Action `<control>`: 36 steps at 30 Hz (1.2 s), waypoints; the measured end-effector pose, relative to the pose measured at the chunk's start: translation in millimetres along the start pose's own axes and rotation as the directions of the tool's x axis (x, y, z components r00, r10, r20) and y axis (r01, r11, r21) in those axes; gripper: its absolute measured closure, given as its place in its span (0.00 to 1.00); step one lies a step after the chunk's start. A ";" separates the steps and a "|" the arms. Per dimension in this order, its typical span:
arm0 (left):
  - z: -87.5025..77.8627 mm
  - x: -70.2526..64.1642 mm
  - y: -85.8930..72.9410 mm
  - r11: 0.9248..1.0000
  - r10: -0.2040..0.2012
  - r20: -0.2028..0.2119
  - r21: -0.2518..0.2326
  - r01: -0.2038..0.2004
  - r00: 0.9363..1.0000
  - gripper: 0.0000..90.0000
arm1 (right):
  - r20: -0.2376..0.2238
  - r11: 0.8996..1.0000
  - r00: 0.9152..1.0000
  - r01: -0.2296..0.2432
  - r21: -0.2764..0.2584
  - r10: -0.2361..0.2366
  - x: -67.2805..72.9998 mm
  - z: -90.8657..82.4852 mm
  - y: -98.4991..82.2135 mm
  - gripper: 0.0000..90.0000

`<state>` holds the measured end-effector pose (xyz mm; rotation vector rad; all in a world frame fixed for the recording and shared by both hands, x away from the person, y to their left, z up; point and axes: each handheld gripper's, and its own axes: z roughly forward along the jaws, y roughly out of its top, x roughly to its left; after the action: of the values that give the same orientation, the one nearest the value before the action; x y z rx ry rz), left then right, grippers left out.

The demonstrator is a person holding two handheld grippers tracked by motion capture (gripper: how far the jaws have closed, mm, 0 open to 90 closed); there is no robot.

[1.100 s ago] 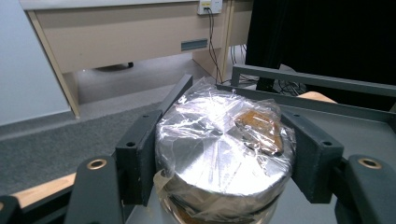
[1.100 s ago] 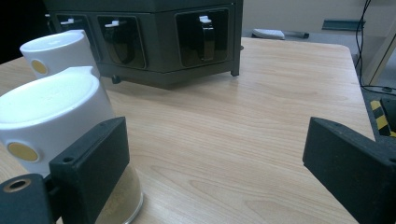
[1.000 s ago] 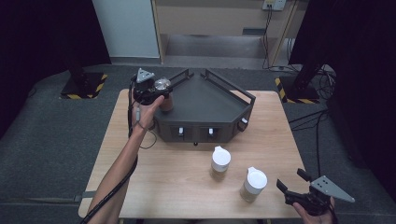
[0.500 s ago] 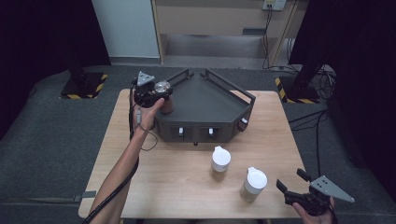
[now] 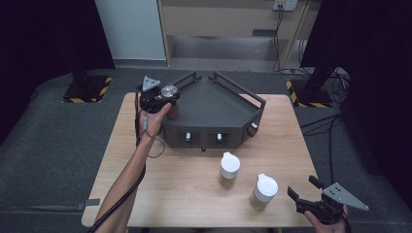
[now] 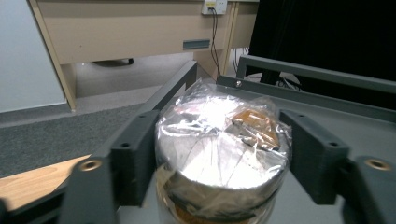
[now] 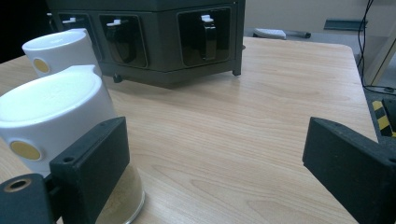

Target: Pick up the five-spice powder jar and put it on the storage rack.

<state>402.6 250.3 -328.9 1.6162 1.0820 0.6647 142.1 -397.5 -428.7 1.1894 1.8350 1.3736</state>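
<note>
One foil-topped jar, two white-lidded jars, one dark tray, two claws

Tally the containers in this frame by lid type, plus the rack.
White-capped jars on the wooden table: 2 (left jar, right jar)
Film-wrapped, silver-lidded jar between the left gripper jaws: 1
Dark grey angular rack: 1
Total: 4

Each tool is matte black with blocky rectangular jaws, small screw holes in the pads and brass-coloured inserts near the base. A grey three-cornered plate tops the left tool and the right tool. A black cable trails along the bare, sleeveless left forearm.
</note>
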 end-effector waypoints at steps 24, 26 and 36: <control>-54.1 -1.3 21.1 0.995 0.058 0.084 -0.087 -0.051 0.995 0.04 | -0.002 1.000 1.000 0.004 0.000 -0.004 0.2 -0.1 0.3 0.08; -60.2 -2.6 20.5 0.995 0.062 0.109 -0.089 -0.052 0.992 0.04 | -0.003 1.000 1.000 0.005 0.001 -0.005 0.4 0.3 0.5 0.08; -87.8 -11.6 15.1 0.991 0.111 0.188 -0.094 -0.095 0.976 0.04 | -0.001 1.000 1.000 0.006 0.001 -0.006 0.8 -0.4 0.7 0.08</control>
<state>328.7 278.2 -286.1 1.6348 0.8236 0.5997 141.6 -396.9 -427.8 1.1830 1.8390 1.3706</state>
